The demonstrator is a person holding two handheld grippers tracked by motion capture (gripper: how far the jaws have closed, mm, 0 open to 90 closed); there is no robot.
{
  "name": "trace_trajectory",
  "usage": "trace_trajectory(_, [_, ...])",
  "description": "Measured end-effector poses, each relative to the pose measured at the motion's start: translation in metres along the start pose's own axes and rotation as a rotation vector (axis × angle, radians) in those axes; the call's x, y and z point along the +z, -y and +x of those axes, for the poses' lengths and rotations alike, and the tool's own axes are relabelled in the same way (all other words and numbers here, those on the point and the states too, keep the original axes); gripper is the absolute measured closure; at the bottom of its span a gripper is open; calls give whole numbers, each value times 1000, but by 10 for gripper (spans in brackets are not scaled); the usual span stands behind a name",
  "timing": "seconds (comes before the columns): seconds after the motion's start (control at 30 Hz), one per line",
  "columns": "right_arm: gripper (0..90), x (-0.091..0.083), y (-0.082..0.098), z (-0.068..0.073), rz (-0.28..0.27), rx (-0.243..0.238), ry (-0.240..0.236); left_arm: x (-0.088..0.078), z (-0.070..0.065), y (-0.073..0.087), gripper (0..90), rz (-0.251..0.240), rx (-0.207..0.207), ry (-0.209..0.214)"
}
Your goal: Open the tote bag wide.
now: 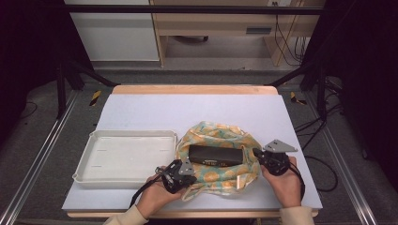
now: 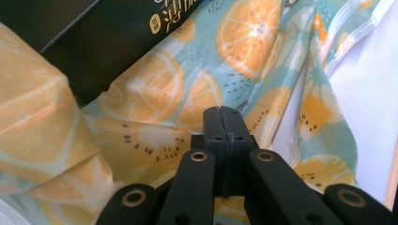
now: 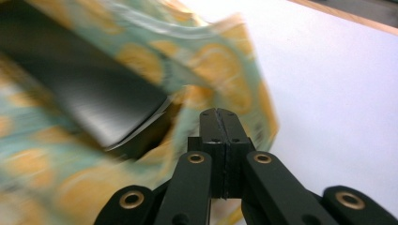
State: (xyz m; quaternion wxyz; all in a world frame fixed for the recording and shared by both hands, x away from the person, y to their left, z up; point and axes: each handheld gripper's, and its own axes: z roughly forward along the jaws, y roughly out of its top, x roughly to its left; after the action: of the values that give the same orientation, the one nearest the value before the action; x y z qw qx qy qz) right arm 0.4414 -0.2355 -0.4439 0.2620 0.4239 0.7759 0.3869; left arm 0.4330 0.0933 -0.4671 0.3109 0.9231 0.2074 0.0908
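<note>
**A:** What lies on the table, left to right?

**B:** A shallow white plastic tray point(image 1: 124, 157) sits at the left on the pale lavender table mat point(image 1: 197, 110). Just right of it lies a crumpled teal cloth printed with orange slices point(image 1: 218, 180), and a flat black rectangular box with printed lettering point(image 1: 215, 154) rests on the middle of that cloth.

**A:** And the tools?

**B:** The left gripper point(image 1: 179, 174) rests at the cloth's near left edge, its jaws pressed together. In the left gripper view the tips point(image 2: 224, 117) lie against the fabric with no fold visibly between them. The right gripper point(image 1: 259, 153) is at the cloth's right edge, beside the box's right end, jaws likewise together and empty; its own view point(image 3: 219, 117) is blurred.

**A:** How are the hands posed?

**B:** Both forearms enter from the near edge. The left hand point(image 1: 155, 197) angles in toward the right, the right hand point(image 1: 284, 185) toward the left and far side.

**A:** How should wrapping go well?

**B:** I'd judge each gripper must open first, then pinch one layer of cloth at an edge, lift it clear, and fold it over the box without dragging the box off centre.
</note>
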Motion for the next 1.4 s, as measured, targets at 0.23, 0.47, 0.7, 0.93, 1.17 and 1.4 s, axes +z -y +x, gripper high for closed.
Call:
trace_trajectory(0.23, [900, -8, 29, 28, 95, -61, -75, 0, 0, 0, 900, 0, -2, 1])
trace_trajectory(0.47, [900, 4, 34, 31, 183, -88, -94, -5, 2, -1, 900, -28, -9, 6])
trace_trajectory(0.7, [900, -8, 20, 42, 81, -111, -87, -26, 6, -10, 900, -93, -17, 3])
trace_trajectory(0.93, [900, 5, 9, 57, 72, -163, -116, -47, 15, -26, 900, -154, -17, -24])
trace_trajectory(1.17, [900, 20, 15, 56, 144, -155, -131, -60, 42, -54, 900, -184, -14, -84])
trace_trajectory(1.4, [900, 23, 17, 57, 162, -165, -142, -49, 67, -66, 900, -172, -47, -130])
